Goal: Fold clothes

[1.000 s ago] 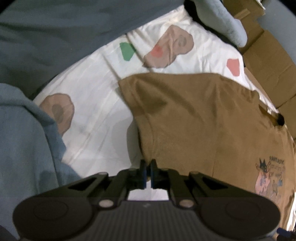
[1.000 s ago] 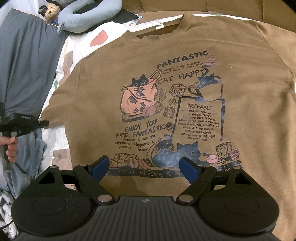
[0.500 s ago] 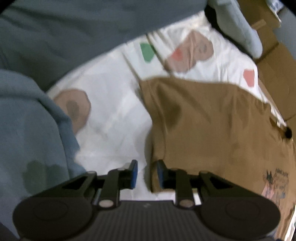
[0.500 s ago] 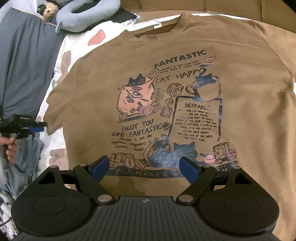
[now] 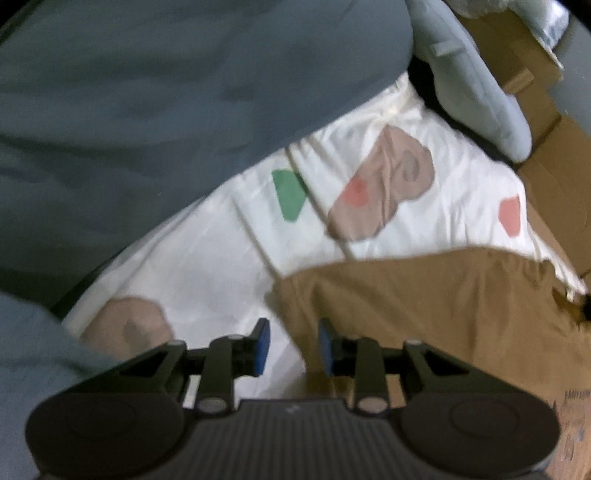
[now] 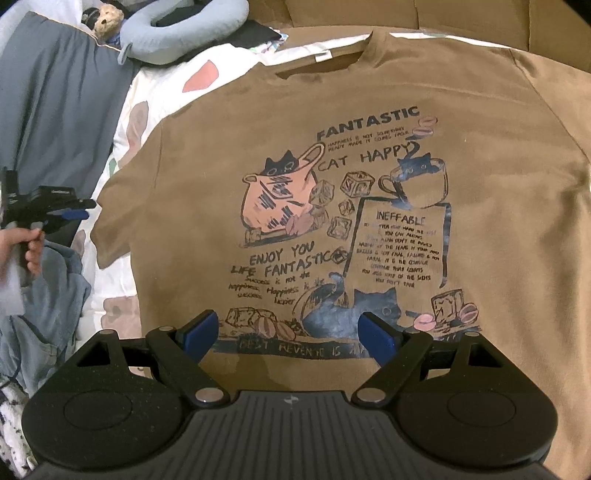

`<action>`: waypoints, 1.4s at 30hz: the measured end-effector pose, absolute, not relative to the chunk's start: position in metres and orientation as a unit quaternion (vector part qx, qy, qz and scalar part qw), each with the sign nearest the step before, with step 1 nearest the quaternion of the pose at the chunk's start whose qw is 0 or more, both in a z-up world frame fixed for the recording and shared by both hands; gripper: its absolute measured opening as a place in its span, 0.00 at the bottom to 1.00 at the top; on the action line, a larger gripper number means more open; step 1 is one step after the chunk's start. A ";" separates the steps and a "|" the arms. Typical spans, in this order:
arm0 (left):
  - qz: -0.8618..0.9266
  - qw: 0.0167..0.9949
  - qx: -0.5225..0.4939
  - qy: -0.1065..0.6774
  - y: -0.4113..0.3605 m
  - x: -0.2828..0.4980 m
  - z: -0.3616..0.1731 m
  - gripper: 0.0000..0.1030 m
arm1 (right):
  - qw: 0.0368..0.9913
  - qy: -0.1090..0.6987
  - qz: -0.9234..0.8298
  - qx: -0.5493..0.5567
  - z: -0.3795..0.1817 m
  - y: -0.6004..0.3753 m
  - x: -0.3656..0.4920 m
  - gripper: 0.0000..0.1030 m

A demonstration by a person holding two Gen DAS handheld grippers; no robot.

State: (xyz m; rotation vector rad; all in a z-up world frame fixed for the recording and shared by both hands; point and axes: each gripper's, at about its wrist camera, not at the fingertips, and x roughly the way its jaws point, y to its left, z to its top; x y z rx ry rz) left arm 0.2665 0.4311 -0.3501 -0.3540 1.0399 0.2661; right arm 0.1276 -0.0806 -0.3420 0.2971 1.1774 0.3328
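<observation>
A brown T-shirt with a cat print lies flat, face up, on a white patterned sheet. My right gripper is open and empty, hovering over the shirt's lower front. My left gripper is open at the edge of the shirt's left sleeve, holding nothing. It also shows in the right wrist view, just left of the sleeve, held by a hand.
A grey-blue blanket lies left of the sheet. A light-blue neck pillow and a small plush toy sit at the far left. Blue denim lies at the near left. Cardboard lies beyond the shirt.
My left gripper was shut on the sleeve edge, then opened and let it go. The sleeve now lies flat. My right gripper has stayed open over the shirt.
</observation>
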 end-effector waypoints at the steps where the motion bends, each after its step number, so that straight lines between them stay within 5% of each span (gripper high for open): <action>1: 0.128 0.847 -0.170 0.488 0.433 0.270 -0.353 0.30 | 0.809 0.549 0.157 0.139 -0.341 -0.080 0.128 0.84; 14: 0.123 0.854 -0.184 0.471 0.438 0.296 -0.385 0.32 | 0.816 0.538 0.162 0.132 -0.339 -0.075 0.128 0.84; 18: 0.122 0.858 -0.179 0.466 0.438 0.295 -0.384 0.07 | 0.819 0.536 0.159 0.131 -0.340 -0.073 0.135 0.84; 24: 0.123 0.876 -0.150 0.442 0.441 0.287 -0.367 0.03 | 0.822 0.532 0.162 0.122 -0.342 -0.070 0.146 0.84; 32: 0.122 0.871 -0.112 0.462 0.438 0.295 -0.377 0.04 | 0.823 0.534 0.156 0.117 -0.351 -0.071 0.156 0.84; 38: 0.152 0.871 -0.108 0.454 0.436 0.298 -0.376 0.25 | 0.836 0.519 0.145 0.101 -0.351 -0.072 0.176 0.84; 42: 0.125 0.878 -0.099 0.451 0.424 0.304 -0.363 0.29 | 0.850 0.502 0.132 0.086 -0.348 -0.080 0.193 0.84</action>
